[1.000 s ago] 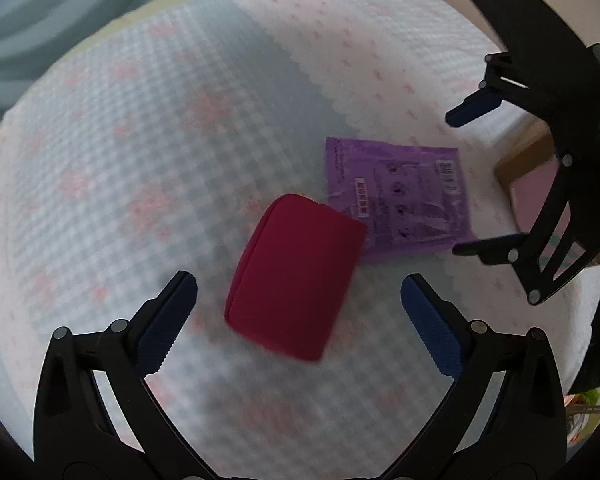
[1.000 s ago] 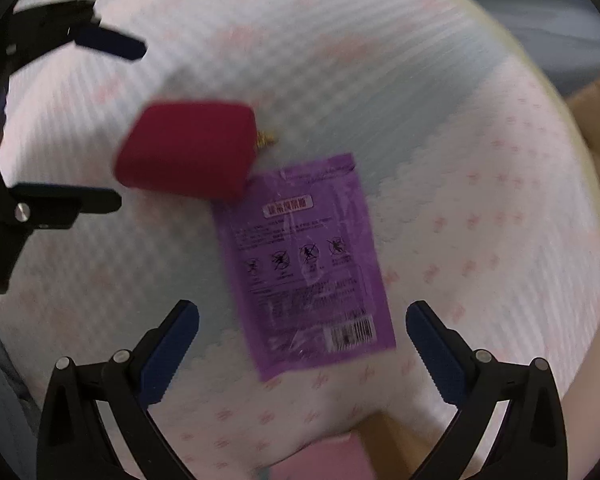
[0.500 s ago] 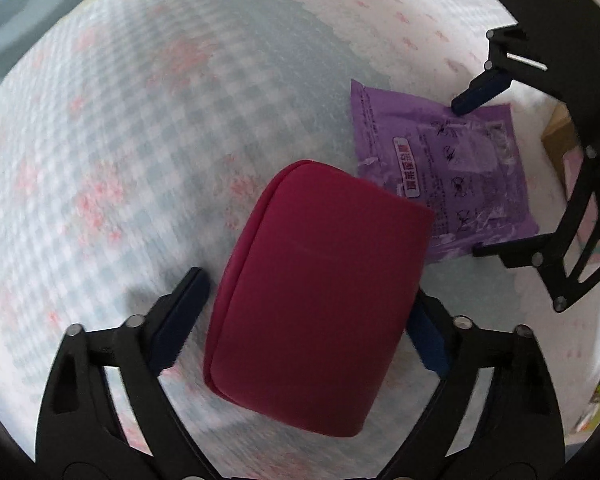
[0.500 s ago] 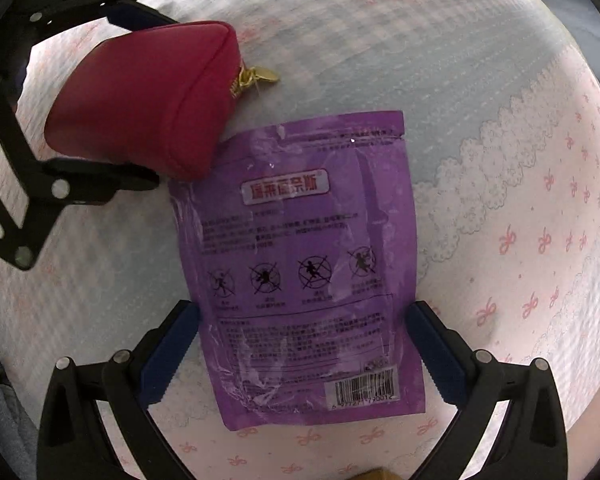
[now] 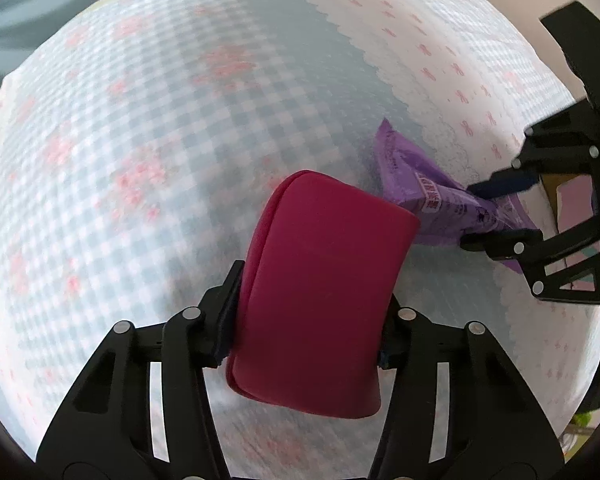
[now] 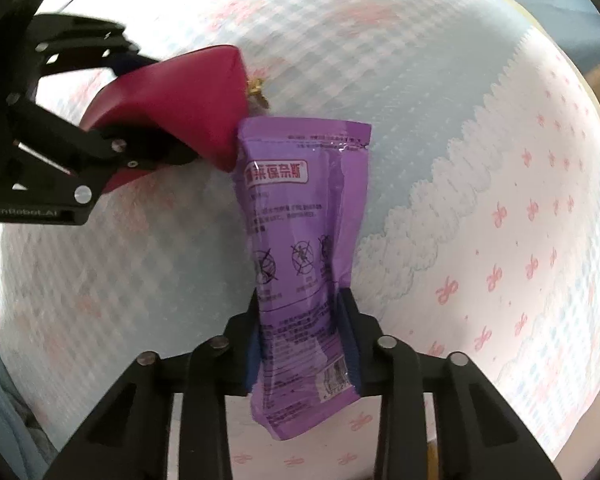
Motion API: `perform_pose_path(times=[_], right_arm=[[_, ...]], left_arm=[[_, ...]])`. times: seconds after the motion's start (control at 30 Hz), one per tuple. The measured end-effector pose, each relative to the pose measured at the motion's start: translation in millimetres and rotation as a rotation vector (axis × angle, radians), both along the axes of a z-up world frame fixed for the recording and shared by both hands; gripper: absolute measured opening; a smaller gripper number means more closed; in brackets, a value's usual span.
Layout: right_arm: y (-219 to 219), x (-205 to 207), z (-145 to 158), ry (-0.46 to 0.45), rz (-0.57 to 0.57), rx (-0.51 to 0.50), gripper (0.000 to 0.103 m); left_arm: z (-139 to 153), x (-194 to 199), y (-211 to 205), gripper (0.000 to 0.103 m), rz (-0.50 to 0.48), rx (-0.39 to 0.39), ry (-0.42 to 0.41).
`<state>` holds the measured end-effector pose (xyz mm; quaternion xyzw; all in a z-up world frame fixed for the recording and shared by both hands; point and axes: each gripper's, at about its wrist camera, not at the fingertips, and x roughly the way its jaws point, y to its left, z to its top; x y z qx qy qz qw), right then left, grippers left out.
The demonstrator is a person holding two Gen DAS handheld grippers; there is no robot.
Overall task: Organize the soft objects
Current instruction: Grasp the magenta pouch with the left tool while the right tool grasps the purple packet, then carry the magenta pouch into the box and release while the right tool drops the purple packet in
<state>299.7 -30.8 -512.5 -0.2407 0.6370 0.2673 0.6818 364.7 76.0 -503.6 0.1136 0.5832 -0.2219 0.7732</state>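
The left gripper (image 5: 306, 320), jaws closing, squeezes a red pouch (image 5: 320, 292) whose long axis runs away from its camera. Just right, the purple packet (image 6: 304, 264) stands lengthwise, pinched tight in the right gripper (image 6: 302, 344). Pouch and packet touch above the gingham bedspread (image 5: 160, 152).

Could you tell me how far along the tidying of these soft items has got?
Nothing looks put away yet. The left gripper is closing on the red pouch; the right gripper pinches the purple packet. Both items remain over the patterned bedcover, still to be placed.
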Motion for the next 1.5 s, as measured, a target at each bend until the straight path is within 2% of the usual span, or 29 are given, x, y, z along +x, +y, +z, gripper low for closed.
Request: perform_pose_path(times=[0.13, 0.33, 0.43, 0.57, 0.7, 0.83, 0.93, 1.03, 1.17, 1.4, 1.5], right_arm=[[0.2, -11.2, 16.3, -0.008, -0.071, 0.038, 0.028], [-2.4, -39.0, 64.4, -0.05, -0.196, 0.106, 0.028], [-7.9, -54.8, 101.3, -0.07, -0.326, 0.148, 0.028], [-11.0, -79.3, 154.3, -0.119, -0.431, 0.184, 0.028], [-10.9, -105.4, 206.3, -0.155, -0.507, 0.21, 0.028], [-16.2, -131.4, 260.9, -0.188, -0.594, 0.26, 0.028], [-25.4, -149.7, 290.4, -0.212, -0.643, 0.303, 0.028], [-40.9, -166.4, 308.8, -0.247, -0.662, 0.317, 0.028], [-70.3, -183.9, 322.0, -0.275, -0.69, 0.355, 0.028], [-148.2, -213.4, 343.2, -0.302, -0.705, 0.373, 0.028], [-196.5, -214.9, 343.6, -0.309, -0.745, 0.377, 0.028]], left_arm=[[16.7, -8.0, 8.5, 0.046, 0.032, -0.003, -0.015], [67.3, -27.3, 21.5, 0.046, 0.077, -0.024, -0.072], [102.9, -39.6, 34.5, 0.046, 0.124, -0.058, -0.094], [149.0, -68.5, 48.1, 0.046, 0.177, -0.082, -0.135], [205.9, -98.3, 53.0, 0.046, 0.218, -0.066, -0.172], [264.3, -128.1, 51.9, 0.046, 0.258, -0.097, -0.218], [296.8, -148.0, 41.4, 0.046, 0.272, -0.119, -0.256], [319.1, -170.1, 33.5, 0.046, 0.267, -0.164, -0.275], [335.1, -196.1, 0.5, 0.046, 0.269, -0.169, -0.306], [345.0, -231.3, -65.6, 0.046, 0.33, -0.195, -0.293], [342.6, -235.6, -99.2, 0.046, 0.343, -0.2, -0.286]])
